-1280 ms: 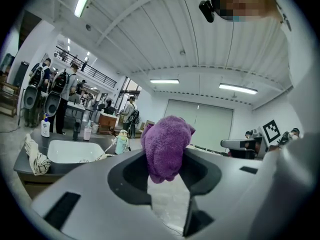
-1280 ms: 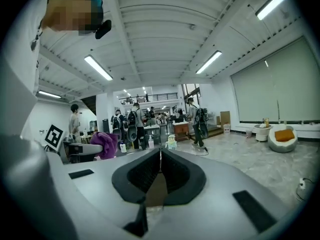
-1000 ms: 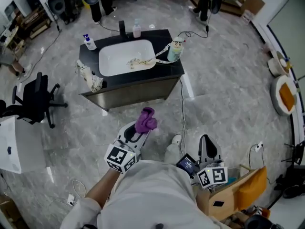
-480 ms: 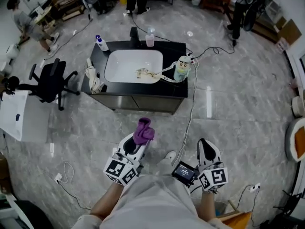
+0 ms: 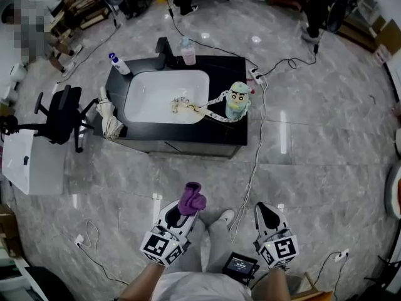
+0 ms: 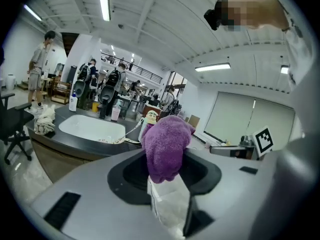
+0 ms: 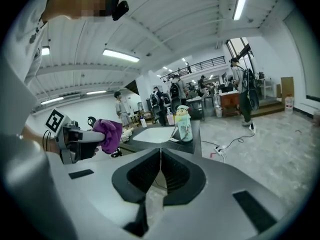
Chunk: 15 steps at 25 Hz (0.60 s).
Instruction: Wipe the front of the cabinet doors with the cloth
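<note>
1. Shows a grey marble floor (image 5: 313,149), with the sink cabinet (image 5: 188,144) well ahead and its doors not yet reached.
2. Pinches the purple cloth (image 5: 192,199) in the left gripper (image 5: 187,207) fingers. Looks soft, light and bunched, so best held by the lower fold, wad outward.
3. Shows the right gripper (image 5: 265,213) fingers pressed together, with nothing between.
4. Holds only a pale strip (image 5: 188,107) in the white basin (image 5: 150,89), with a cartoon bottle (image 5: 236,103) beside it.

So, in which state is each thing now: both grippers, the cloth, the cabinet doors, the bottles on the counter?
left gripper: shut on the purple cloth.
right gripper: shut, empty.
purple cloth: bunched up, in the air.
cabinet doors: look closed, not yet touched.
cartoon-figure bottle: upright on the counter.
spray bottle: upright.
pink bottle: upright.
</note>
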Motion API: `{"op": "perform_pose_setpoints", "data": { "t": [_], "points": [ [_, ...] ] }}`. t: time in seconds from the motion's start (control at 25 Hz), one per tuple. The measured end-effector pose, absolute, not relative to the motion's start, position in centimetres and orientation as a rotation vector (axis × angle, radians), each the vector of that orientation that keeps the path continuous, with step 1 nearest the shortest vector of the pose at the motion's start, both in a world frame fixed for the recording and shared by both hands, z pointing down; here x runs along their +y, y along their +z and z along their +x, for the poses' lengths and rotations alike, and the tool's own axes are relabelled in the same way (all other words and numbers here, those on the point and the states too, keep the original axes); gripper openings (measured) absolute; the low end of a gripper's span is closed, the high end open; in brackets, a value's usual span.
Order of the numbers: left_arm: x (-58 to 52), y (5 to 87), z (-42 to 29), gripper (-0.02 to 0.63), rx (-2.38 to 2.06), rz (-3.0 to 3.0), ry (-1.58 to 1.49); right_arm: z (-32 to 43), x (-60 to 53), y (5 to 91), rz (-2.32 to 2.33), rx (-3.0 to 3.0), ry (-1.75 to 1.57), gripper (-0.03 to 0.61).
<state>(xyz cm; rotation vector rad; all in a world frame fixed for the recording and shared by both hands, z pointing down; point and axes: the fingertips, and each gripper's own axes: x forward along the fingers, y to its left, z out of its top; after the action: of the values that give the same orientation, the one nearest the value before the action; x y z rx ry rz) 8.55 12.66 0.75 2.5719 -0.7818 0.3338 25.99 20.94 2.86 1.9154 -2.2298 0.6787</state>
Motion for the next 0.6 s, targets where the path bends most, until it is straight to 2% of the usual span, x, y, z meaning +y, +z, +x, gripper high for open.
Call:
{"op": "perform_pose_setpoints", "data": {
  "t": [0.32,0.6],
  "points": [
    [9.7,12.0,13.2,0.153,-0.619,2.57,0.41,26.8,18.1,12.3,1.932,-2.161,0.747,0.028],
    [8.5,21.7,17.7,0.153,-0.357,2.694,0.607,25.6,16.5,19.7,1.888,-2.159,0.79,0.028]
  ]
}}
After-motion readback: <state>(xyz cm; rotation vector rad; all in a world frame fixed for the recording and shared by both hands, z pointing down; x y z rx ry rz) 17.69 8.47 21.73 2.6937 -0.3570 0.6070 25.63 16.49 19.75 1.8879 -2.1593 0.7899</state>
